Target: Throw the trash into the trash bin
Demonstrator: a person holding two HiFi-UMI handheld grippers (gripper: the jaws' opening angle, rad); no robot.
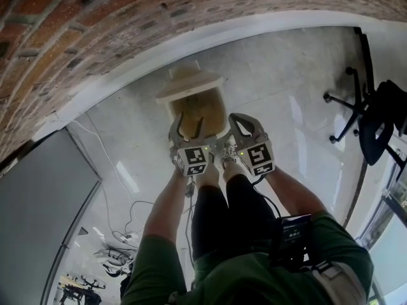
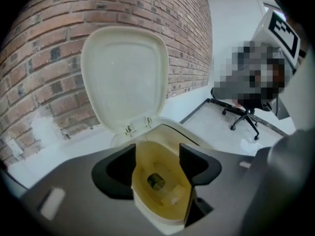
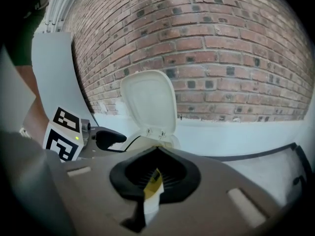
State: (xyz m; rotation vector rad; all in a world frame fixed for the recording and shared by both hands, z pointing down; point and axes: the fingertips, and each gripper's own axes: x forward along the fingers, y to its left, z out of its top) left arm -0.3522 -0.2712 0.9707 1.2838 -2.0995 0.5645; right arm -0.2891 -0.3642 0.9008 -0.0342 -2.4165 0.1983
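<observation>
as bin (image 2: 153,214) gapes, dark trash (image 2: 156,181) lies inside

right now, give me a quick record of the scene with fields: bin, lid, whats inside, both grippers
bin: cream, yellow liner, on the floor by the brick wall
lid: raised, upright
inside bin: small dark item at the bottom, pale scrap beside it
left gripper: open, nothing between its jaws, over the bin's mouth
right gripper: shut, empty, beside the left gripper
nearby: black chair
</observation>
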